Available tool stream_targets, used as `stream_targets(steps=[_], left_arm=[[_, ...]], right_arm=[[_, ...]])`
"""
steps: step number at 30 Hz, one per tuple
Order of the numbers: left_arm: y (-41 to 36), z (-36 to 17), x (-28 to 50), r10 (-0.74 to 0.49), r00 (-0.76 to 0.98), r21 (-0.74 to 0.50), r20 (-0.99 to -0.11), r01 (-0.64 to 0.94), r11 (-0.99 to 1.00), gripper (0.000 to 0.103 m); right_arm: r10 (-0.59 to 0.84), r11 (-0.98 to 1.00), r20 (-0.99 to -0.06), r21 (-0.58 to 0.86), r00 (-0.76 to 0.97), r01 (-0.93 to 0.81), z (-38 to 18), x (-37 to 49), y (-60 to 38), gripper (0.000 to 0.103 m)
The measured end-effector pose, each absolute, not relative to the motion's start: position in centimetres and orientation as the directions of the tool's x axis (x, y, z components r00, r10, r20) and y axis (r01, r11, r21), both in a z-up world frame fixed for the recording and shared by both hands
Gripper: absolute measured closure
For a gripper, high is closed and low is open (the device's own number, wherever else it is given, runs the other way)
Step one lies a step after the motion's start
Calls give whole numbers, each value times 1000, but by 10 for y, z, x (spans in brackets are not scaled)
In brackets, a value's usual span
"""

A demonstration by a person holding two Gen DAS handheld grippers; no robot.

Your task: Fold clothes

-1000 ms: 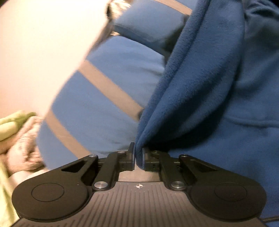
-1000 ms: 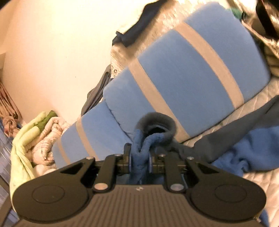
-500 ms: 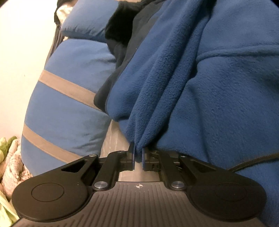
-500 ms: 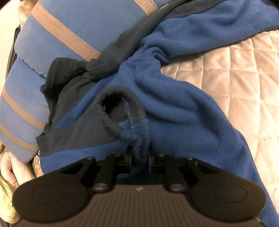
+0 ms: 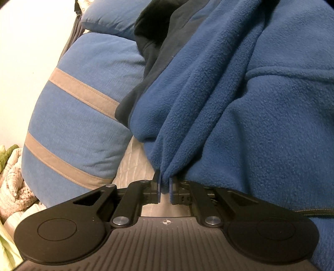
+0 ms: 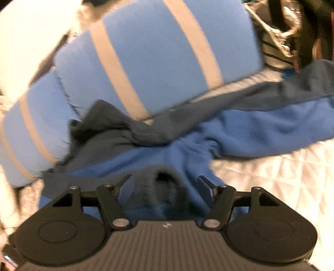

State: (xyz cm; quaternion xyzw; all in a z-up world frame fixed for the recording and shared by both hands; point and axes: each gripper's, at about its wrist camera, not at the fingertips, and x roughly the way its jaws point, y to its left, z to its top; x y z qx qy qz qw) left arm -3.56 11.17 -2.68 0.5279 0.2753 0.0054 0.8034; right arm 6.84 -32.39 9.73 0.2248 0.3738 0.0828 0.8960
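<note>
Left tool (image 5: 165, 188): clenched on a bunched edge of the blue fleece jacket (image 5: 250, 125), fabric pinched between the two blue pads and rising away from them in folds. Jacket fills most of the right side of the left wrist view; zipper line (image 5: 313, 212) runs along its lower right. Just left of the pinch, a strip of pale bed cover (image 5: 133, 164) shows, then a blue pillow with tan stripes (image 5: 79, 116) touching the jacket's dark navy panel (image 5: 150, 62). Second blue pillow (image 5: 108, 18) sits further back, against the pale wall (image 5: 27, 52). Crumpled knit and green fabric (image 5: 10, 166) at the left edge. Right tool (image 6: 165, 185): released, jaws have just been opening, fingers spread wide; the dark elastic cuff (image 6: 162, 183) of the sleeve lies between them, pads not pressing it. Right view is motion-blurred. Beyond the cuff the jacket lies spread on the quilted bed cover (image 6: 281, 177), blue body with grey-navy panel (image 6: 229, 100) stretching right. Behind it the two striped pillows (image 6: 156, 58) stacked, jacket edge tucked against them. Far top right: dark clutter (image 6: 292, 31), cannot tell what it is.
</note>
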Motion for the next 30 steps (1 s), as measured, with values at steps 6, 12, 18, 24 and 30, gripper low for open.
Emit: stream_targets(steps=[6, 12, 18, 24, 30], left_arm=[[111, -30, -28, 295, 851, 849, -434, 276, 451, 98], [110, -30, -22, 294, 854, 850, -430, 274, 449, 98], [110, -32, -24, 292, 855, 861, -428, 287, 421, 98], [108, -33, -25, 301, 858, 868, -417, 277, 412, 98], [106, -33, -27, 317, 862, 879, -395, 254, 403, 97]], right_arm=[[432, 824, -628, 566, 647, -2, 83, 92, -319, 39], [425, 776, -618, 625, 661, 85, 63, 110, -331, 96], [381, 735, -573, 664, 726, 138, 68, 109, -351, 97], [374, 756, -622, 635, 688, 162, 54, 114, -350, 95], [378, 763, -635, 626, 674, 162, 59, 108, -351, 59]])
